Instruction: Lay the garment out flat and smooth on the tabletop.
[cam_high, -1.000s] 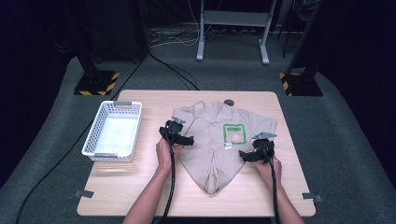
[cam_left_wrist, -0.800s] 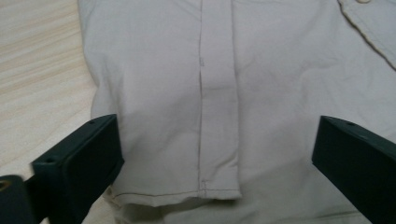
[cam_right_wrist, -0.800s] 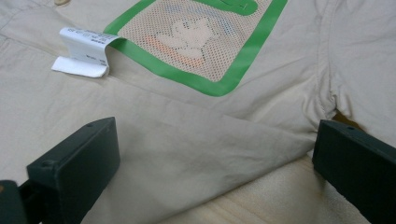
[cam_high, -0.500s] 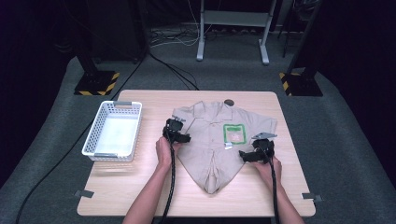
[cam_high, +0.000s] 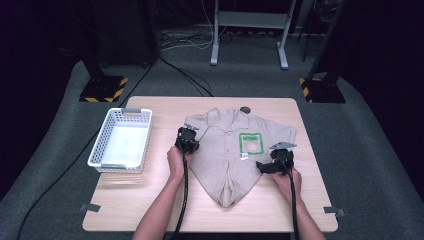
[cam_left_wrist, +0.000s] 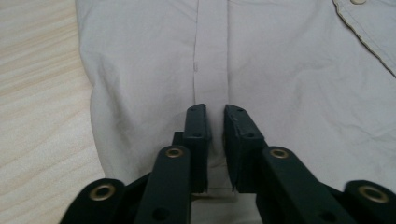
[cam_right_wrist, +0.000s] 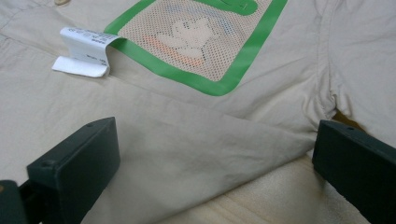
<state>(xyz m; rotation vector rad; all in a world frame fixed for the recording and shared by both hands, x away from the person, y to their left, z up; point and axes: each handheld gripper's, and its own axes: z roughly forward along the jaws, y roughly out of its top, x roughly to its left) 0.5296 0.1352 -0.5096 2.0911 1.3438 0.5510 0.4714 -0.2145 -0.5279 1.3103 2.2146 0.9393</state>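
Observation:
A beige short-sleeved shirt (cam_high: 225, 150) lies flat on the wooden table (cam_high: 150, 200), with a green-framed mesh patch (cam_right_wrist: 201, 42) and a white label (cam_right_wrist: 84, 56) on its chest. My left gripper (cam_high: 187, 133) sits at the shirt's left edge. In the left gripper view its jaws (cam_left_wrist: 215, 126) have just been closing and now pinch a stitched strip of the shirt (cam_left_wrist: 289, 70) between the pads. My right gripper (cam_high: 261, 165) is at the shirt's right side, and its jaws (cam_right_wrist: 215, 140) stand wide open over a folded edge of the shirt (cam_right_wrist: 154, 121).
A white plastic basket (cam_high: 102, 137) stands on the table's left part. A small dark round object (cam_high: 245, 109) lies by the collar at the back edge. Bare wood shows in front of the shirt and to its right. Cables trail from both grippers toward the front.
The left gripper's jaws have drawn together on the shirt's left edge. Both hands have stayed where they were, and the shirt has not shifted.

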